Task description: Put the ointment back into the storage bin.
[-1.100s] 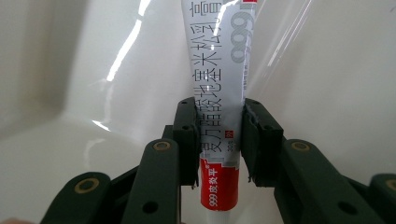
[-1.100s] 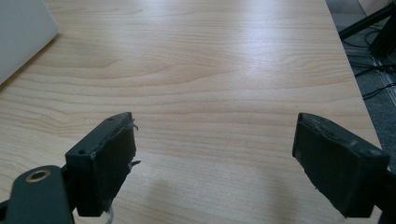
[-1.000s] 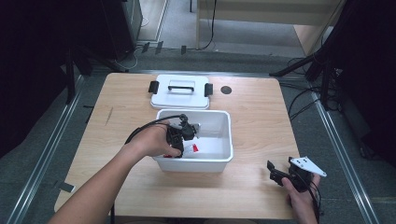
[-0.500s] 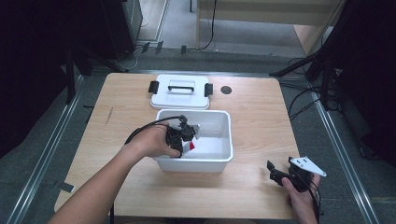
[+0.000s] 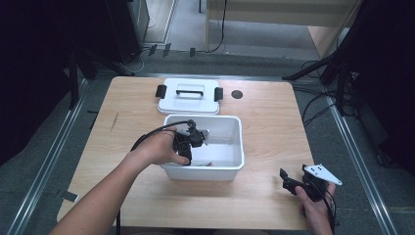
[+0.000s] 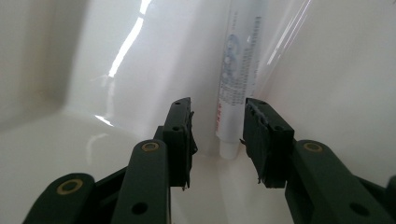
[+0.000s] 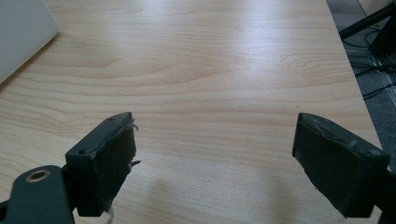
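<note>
Left gripper [image 5: 188, 147] now sits deeper in the white bin [image 5: 235, 147] than a second ago, tipped down against the bin's near-left wall. Jaws are spread a little, nothing pinched: in the left gripper view a white tube [image 6: 236, 79] stands apart from the pads, leaning in the bin's corner, cap end down on the floor. The red item seen beside the gripper earlier is now covered by hand [image 5: 159, 149] and gripper. Likely reading: tube just released, or a grasp being lined up; can't tell which.

Right gripper [image 5: 296, 183] rests on the table [image 5: 264, 112] right of the bin, jaws wide, empty, unchanged. Lid [image 5: 188, 96] lies behind the bin.

Tube print unreadable; bin floor mostly hidden from above.
</note>
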A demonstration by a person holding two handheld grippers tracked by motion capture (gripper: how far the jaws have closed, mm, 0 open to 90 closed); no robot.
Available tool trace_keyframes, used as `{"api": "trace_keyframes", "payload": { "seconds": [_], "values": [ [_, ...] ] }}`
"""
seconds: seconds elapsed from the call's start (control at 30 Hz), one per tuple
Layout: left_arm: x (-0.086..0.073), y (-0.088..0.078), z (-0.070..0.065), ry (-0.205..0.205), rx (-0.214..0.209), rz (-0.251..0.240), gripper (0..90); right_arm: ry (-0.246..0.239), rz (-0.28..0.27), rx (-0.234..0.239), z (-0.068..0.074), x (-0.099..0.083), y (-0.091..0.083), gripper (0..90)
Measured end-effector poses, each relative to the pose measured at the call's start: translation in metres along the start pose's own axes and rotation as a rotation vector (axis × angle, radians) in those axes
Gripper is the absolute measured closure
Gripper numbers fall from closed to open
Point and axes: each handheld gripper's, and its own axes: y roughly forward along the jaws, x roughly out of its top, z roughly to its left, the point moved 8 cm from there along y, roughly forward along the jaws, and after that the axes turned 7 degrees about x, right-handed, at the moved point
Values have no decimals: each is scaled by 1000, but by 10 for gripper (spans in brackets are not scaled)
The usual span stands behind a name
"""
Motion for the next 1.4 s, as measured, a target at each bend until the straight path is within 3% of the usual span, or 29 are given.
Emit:
{"api": "trace_keyframes", "payload": {
  "seconds": [0.2, 0.47, 0.93, 1.4],
  "values": [
    [0, -6, 4, -10, 7, -21, 687, 0, 0, 0, 0, 0, 0, 136],
    [-3, -19, 10, -64, 4, -62, 787, 0, 1, -1, 0, 0, 0, 135],
    [-12, -49, 18, -118, 23, -142, 792, -3, 1, -1, 0, 0, 0, 136],
    [-28, -78, 29, -148, 43, -176, 797, -7, 2, -1, 0, 0, 1, 136]
  ]
}}
